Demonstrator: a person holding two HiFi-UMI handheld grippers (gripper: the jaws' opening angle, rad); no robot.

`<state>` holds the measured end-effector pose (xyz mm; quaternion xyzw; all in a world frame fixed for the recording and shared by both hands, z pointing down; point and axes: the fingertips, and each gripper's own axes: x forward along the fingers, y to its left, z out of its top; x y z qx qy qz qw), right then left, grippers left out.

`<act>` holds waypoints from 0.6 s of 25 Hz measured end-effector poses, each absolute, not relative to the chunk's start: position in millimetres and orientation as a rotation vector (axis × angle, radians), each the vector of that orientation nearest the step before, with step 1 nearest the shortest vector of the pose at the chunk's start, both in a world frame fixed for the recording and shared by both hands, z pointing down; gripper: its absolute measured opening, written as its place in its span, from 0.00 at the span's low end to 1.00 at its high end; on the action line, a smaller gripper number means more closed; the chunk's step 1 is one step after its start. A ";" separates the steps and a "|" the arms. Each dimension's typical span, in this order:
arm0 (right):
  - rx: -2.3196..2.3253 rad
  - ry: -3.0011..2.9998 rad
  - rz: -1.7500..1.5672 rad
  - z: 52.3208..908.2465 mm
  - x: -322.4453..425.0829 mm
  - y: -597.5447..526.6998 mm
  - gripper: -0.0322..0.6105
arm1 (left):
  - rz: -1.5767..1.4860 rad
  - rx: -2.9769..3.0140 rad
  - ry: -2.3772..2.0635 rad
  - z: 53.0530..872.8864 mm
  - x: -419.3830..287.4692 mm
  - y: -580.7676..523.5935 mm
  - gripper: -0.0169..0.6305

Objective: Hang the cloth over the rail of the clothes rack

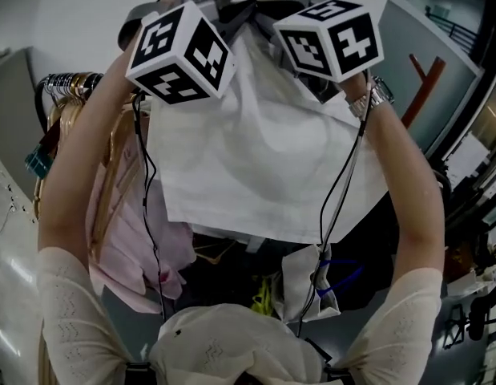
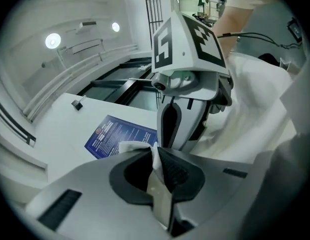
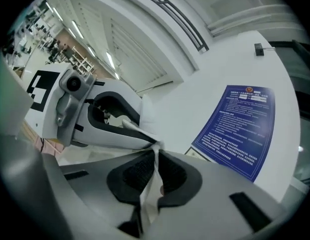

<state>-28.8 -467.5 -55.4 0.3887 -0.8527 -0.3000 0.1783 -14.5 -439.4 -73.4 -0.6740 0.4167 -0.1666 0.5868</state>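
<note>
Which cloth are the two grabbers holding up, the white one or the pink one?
The white cloth: the left gripper and right gripper each pinch its edge. The pink garment hangs off to the left, untouched by either.

The head view is unevenly lit: the cloth (image 1: 264, 159) is bright, nearly washed out at the middle, while the near bottom sinks into deep shadow with little detail. Both gripper views are wide-angle, with black corners and straight lines bowed toward the edges. In the left gripper view, round ceiling lamps (image 2: 53, 40) flare white at far left. In the right gripper view, strip lights (image 3: 77, 31) glow at far left. The left tongs (image 2: 156, 153) and right tongs (image 3: 156, 153), close to the lens, look soft.
</note>
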 end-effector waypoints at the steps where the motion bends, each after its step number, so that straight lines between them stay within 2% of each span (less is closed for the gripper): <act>1: 1.107 -2.419 -0.836 -57.4 -28.2 -467.9 0.11 | -0.401 -1.558 0.964 -72.1 -14.1 -439.1 0.07; 15: 1.220 -2.417 -0.802 -70.3 -15.8 -490.5 0.10 | -0.606 -1.305 1.006 -55.6 -49.7 -411.8 0.07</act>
